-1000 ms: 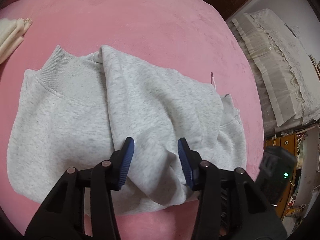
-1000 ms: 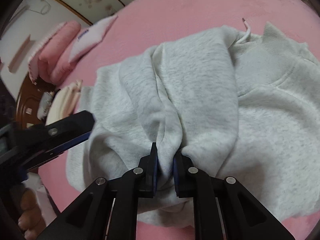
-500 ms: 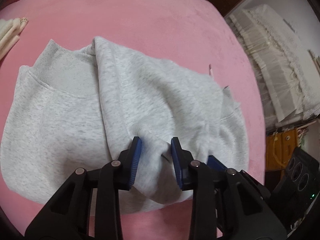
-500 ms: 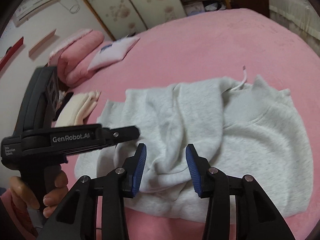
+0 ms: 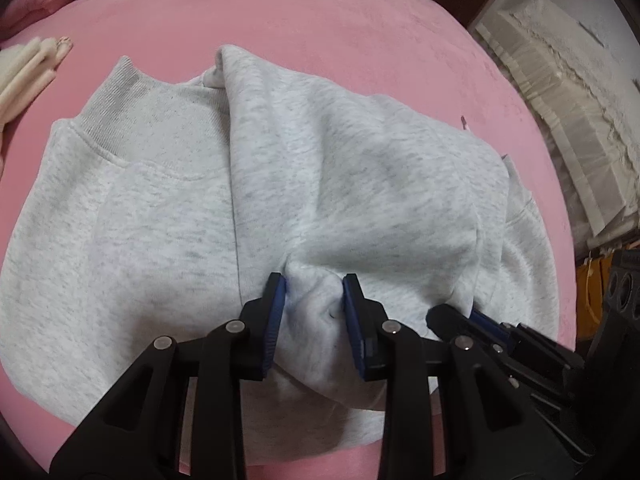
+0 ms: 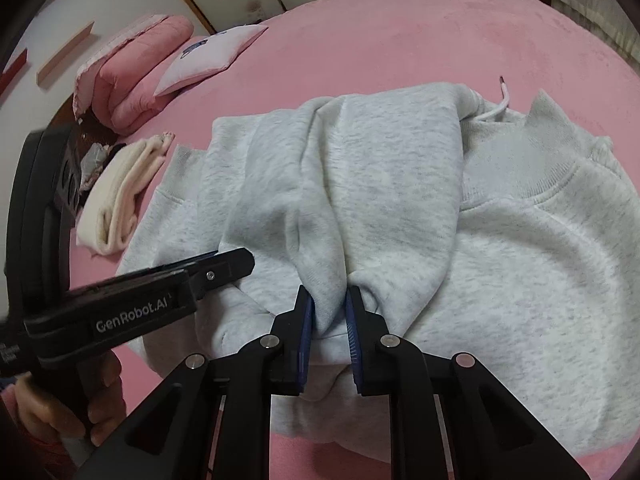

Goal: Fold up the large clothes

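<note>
Hiding: near hem of grey sweatshirt [image 5: 168, 216] sits under both gripper frames; what the folded layers cover can't be told. Drawstring [image 6: 502, 98] only partly shown, rest tucked under fabric.
Cut off: left hand [image 6: 60, 408] seen at frame edge only, fingers wrapped on black handle; right hand not seen.
Left gripper [image 5: 314, 300]: jaws part-open, blue pads either side of a raised fabric bunch, pressing into it; firm pinch or not – can't tell.
Right gripper [image 6: 329, 312]: jaws narrowly apart w/ a vertical ridge of fabric squeezed between the pads, touching both.
Sweatshirt: lies on pink bed [image 5: 360, 40], partly folded, one sleeve/side flap laid over the body; ribbed collar [image 6: 560, 168] at far side.
Textures: heathered fleece knit, soft creases; ribbed cuff & neck bands; bed cover velvety, plush.
Other items: cream folded cloth [image 6: 120, 200] near sweatshirt's edge, not touching as far as seen; pink folded quilt [image 6: 136, 72] & pillow [image 6: 208, 60] well apart at bed head.
Edges/room: bare pink bed around far & side edges of garment; both grippers just beside each other at near hem.
</note>
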A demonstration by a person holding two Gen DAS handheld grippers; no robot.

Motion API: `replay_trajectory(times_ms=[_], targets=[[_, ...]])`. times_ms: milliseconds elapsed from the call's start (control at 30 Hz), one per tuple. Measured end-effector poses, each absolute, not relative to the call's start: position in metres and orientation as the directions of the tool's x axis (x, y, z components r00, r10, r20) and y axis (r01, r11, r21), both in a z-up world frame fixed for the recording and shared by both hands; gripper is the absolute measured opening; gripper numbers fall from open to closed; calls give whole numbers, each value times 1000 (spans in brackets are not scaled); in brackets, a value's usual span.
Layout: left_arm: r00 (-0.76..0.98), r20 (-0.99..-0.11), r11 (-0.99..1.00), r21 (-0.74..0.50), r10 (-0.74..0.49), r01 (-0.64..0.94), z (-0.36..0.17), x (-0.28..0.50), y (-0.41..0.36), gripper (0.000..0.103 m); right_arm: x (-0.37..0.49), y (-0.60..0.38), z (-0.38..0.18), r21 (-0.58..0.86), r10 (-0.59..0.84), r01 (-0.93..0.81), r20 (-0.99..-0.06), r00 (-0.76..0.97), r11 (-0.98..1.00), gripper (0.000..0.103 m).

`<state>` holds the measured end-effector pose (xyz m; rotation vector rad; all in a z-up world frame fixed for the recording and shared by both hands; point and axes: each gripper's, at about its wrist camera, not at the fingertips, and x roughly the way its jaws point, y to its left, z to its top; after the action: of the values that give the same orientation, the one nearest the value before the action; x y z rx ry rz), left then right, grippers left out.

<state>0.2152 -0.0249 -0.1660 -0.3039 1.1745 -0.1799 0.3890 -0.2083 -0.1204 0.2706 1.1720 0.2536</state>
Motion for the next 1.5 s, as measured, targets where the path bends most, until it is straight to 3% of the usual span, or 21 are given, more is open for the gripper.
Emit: replay_trajectory(times_ms=[233,333,400,467,533,600,667,700,900,967,1100,1300,1500], targets=[[436,-816,879,-464,-379,-105,-135,182,11,29,389,-200,-85,322,322,-68,-861,393,944,15],[445,-825,866,-464,-347,-184,-123,165,31,29,393,-195,-56,295,300,-81,-851,431,952,16],[441,-830,845,-476,-342,-242,-119,155,46,32,400,-196,-39,300,296,-65,-842,452,952,17],[435,-829,814,-500,-352,-294,-121,143,60,43,411,-195,-26,316,304,-55,-827,474,947,17],[433,-832,795,-505,-346,-336,-123,131,70,43,425,-189,-22,327,314,-59,-821,477,943,17],[418,-847,789,-489,-328,-371,-128,122,78,43,443,-181,-28,307,295,-51,-838,459,950,15],[409,-856,771,-483,-316,-416,-134,109,86,43,458,-174,-41,295,287,-46,-864,415,954,2],[406,-859,755,-484,-313,-442,-139,103,90,43,464,-171,-51,290,282,-38,-882,376,956,1],[418,-861,646,-499,-291,-577,-160,69,113,43,456,-144,-126,331,331,-23,-934,132,943,1],[413,-865,614,-496,-286,-614,-171,63,119,46,451,-136,-136,287,302,-103,-936,180,952,1],[425,-842,504,-539,-332,-675,-191,46,133,61,467,-148,-148,382,371,59,-918,141,922,1],[500,-780,348,-619,-377,-704,-224,47,154,66,486,-146,-156,412,411,0,-909,73,911,0],[591,-720,273,-689,-365,-671,-243,67,177,66,491,-150,-166,426,422,50,-903,84,903,0]])
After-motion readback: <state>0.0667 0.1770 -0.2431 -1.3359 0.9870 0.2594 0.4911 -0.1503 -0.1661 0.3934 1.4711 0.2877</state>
